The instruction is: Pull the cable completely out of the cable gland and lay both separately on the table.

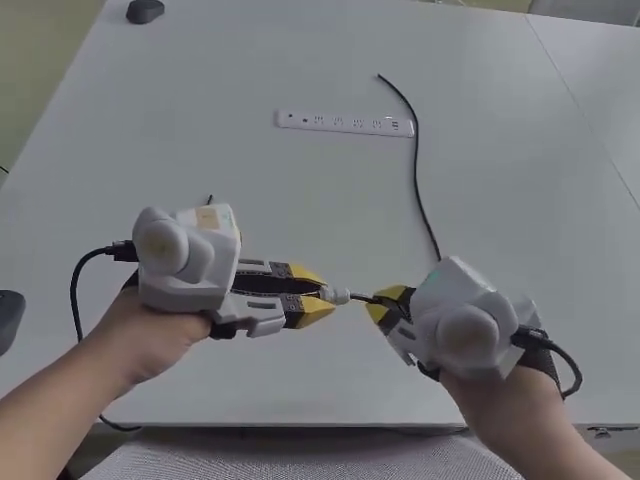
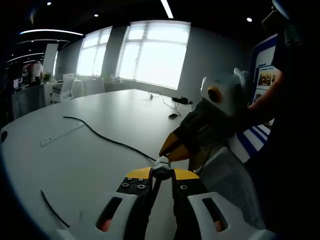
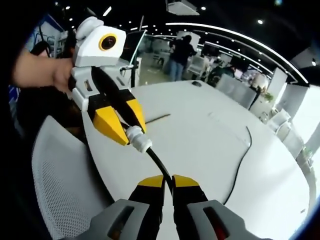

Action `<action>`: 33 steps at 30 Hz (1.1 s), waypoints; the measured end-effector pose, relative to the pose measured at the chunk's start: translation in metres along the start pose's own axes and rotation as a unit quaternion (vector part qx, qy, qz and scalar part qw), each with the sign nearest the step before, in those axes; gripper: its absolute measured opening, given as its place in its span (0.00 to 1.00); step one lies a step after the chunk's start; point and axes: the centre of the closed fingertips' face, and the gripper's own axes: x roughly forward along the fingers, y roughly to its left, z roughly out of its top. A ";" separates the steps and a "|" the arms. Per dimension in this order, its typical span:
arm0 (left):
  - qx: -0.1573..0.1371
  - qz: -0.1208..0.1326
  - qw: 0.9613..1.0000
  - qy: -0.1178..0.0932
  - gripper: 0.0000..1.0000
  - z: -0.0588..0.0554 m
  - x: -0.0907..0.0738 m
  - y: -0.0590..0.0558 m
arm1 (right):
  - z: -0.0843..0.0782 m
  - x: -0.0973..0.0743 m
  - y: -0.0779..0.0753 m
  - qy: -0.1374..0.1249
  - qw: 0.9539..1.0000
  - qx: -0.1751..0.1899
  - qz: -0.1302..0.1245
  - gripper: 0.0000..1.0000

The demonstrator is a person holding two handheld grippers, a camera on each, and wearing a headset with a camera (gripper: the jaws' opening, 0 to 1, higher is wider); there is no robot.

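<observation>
**Position.** The left gripper (image 1: 318, 295) and the right gripper (image 1: 385, 303) face each other nose to nose in the air over the near edge of the table (image 1: 300, 200). The cable gland (image 1: 335, 296) and the cable (image 1: 358, 298) sit between them, off the table surface.

**Tool state.** The left gripper's jaws are clamped on the white cable gland. The right gripper's jaws are closed on the black cable, just beside the point where it leaves the gland.

**Governing relation.** The long axis of gland and cable runs straight from one gripper to the other, left to right across the person's front. The gland lies at the left gripper's tips, and the cable leads from it toward the right gripper. On this evidence, separation calls for a pull along that axis, grippers moving apart, with no sideways bend at the gland mouth.

**Count.**
- Cable gland: one.
- Cable in the gland: one.
- Grippers: two, both engaged.
- Power strip (image 1: 345, 122): one, well apart on the far side.
- Black line (image 1: 417, 180): one, lying on the table and running toward the right gripper. Whether it is the same cable's tail cannot be told.
</observation>
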 end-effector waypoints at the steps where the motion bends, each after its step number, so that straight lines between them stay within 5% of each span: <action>1: -0.001 0.001 1.000 -0.001 0.15 0.000 0.000 0.000 | -0.003 0.000 -0.002 0.002 1.000 0.014 -0.002 0.00; 13: -0.002 0.005 1.000 -0.008 0.15 0.002 -0.001 0.000 | -0.047 0.005 -0.025 0.035 0.989 0.138 -0.026 0.00; 22: -0.003 0.008 1.000 -0.007 0.15 -0.001 -0.001 0.001 | -0.080 0.008 -0.036 0.063 0.980 0.185 -0.045 0.00; 33: -0.003 0.010 1.000 -0.005 0.15 -0.002 -0.002 0.002 | -0.076 0.005 -0.033 0.054 0.982 0.176 -0.042 0.01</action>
